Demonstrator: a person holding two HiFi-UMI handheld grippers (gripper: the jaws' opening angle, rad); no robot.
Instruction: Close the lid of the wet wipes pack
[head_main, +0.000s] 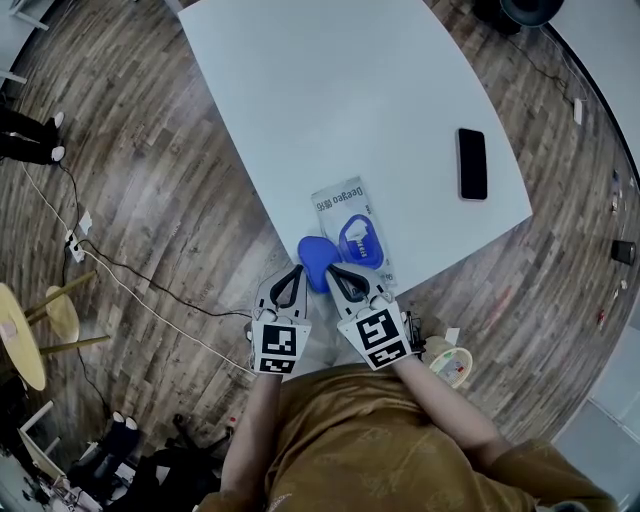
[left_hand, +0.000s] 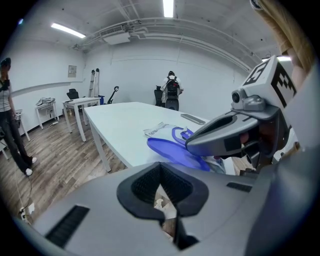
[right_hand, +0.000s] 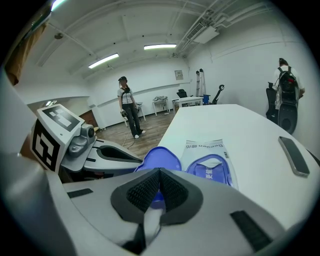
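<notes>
At the table's (head_main: 330, 90) near edge, low centre of the head view, there's your wet wipes pack (head_main: 345, 205). It lies flat, with its blue lid (head_main: 314, 258) flipped wide open to the left, right at the table edge.

Your left claw (head_main: 296, 272) is clenched with nothing between its jaws. Your right claw (head_main: 336, 270) is clenched and empty too. Both tips sit just beside that lid.

How will it handle? The pack looks soft, light and squashy, and likely to skate on that smooth top. The lid looks like thin, stiff plastic on a hinge, probably wanting a firm press to snap home.

I doubt you need a pinch at all. Nudge the lid's free rim over with one closed tip. Steady the pack on its soft body above the opening with the other, then press down on the lid's centre.

As for print, the white end of the pack carries a brand that looks like "Deeyeo", then two characters. The text on the blue-rimmed opening is too small to read.

A phone (head_main: 472, 163) lies well apart, at the right.
</notes>
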